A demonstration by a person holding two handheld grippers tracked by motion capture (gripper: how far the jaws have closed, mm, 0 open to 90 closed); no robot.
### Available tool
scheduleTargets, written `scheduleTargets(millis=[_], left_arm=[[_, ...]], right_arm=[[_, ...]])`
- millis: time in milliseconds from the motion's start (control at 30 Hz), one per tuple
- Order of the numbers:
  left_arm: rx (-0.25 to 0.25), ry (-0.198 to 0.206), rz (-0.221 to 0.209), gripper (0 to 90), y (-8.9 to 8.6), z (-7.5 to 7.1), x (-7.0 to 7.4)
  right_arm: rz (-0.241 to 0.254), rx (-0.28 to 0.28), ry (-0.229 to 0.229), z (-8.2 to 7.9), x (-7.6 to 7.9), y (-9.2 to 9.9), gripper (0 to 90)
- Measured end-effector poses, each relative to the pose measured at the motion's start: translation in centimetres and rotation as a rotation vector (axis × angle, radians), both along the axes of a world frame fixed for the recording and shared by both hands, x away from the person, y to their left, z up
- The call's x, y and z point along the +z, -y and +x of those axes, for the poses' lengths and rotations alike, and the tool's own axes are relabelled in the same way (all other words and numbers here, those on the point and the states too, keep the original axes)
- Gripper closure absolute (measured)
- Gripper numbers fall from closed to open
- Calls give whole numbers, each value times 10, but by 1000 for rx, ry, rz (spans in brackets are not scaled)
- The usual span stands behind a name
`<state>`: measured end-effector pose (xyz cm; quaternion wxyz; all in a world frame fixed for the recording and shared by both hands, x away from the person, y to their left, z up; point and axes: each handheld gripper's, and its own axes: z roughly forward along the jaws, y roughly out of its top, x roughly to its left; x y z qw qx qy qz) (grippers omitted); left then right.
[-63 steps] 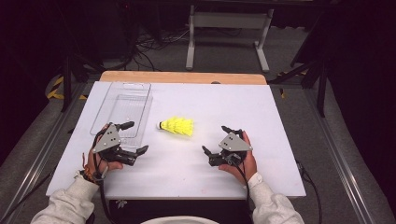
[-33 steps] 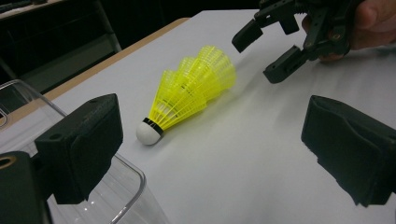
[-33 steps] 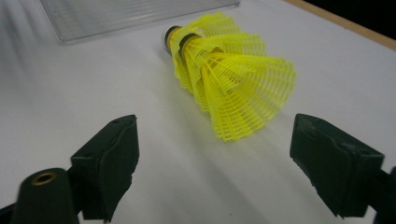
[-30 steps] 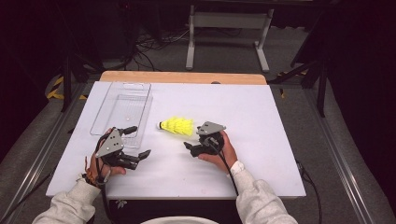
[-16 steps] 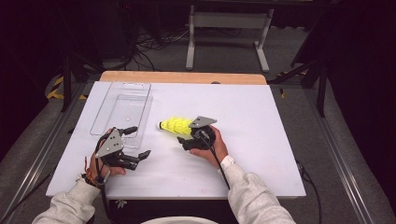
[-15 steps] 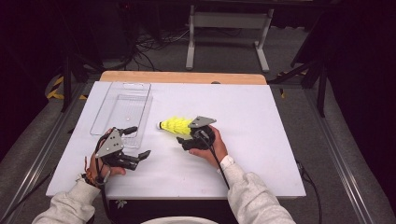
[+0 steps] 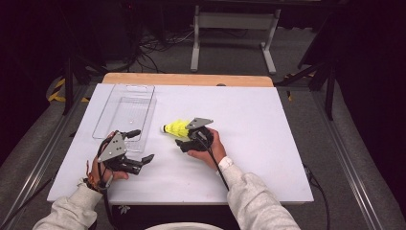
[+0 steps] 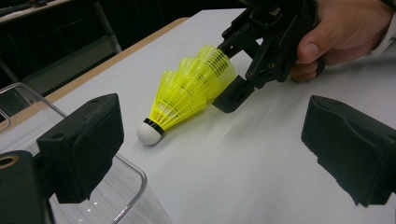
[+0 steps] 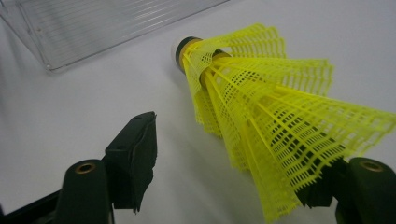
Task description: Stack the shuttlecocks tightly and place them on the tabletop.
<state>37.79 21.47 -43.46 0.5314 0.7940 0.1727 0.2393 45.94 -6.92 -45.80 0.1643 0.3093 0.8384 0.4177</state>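
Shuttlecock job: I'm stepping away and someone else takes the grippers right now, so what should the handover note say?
Right gripper: jaws have just been closing around the skirt of the yellow shuttlecock; one pad touches the skirt, the other stands off, so no grip yet.
Left gripper: open, holding nothing, beside the clear tray's near end.
Shuttlecock lies on its side on the white table, cork toward the tray.
Done: right gripper brought to the shuttlecock.
Left: close on it and lift; probably into the tray.

Yellow shuttlecock (image 7: 175,128) on its side (white cork twd tray)
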Motion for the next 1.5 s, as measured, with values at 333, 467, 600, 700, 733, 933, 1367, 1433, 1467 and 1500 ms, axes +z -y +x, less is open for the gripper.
scheduleTargets(millis=[333, 467, 600, 700, 733, 933, 1367, 1433, 1467, 1500], left_arm=[[-4, 1, 3, 66, 0, 0, 0], [-8, 1, 10, 65, 1, 0, 0], [-9, 1, 4, 66, 1, -1, 0], [-8, -2, 5, 66, 0, 0, 0], [-8, -1, 8, 66, 0, 0, 0], [-6, -4, 7, 66, -1, 0, 0], [-1, -8, 10, 65, -2, 1, -1], [0, -7, 11, 65, -2, 0, -1], [0, -7, 11, 65, -2, 0, -1], [0, -6, 14, 65, -2, 1, -1]], right_arm=[[-13, -27, -9, 7, -3, -13, 411], [-24, -53, 3, 9, -2, -15, 476], [-17, -78, 12, 11, 1, -18, 567], [-30, -92, 20, 12, 1, -18, 670], [-26, -93, 13, 14, 2, -18, 710], [-49, -86, 23, 13, 2, -20, 802], [-65, -83, 60, 11, 2, -25, 862], [-64, -81, 69, 11, 3, -25, 864], [-62, -83, 70, 10, 3, -24, 865], [-62, -83, 70, 10, 3, -24, 865]])
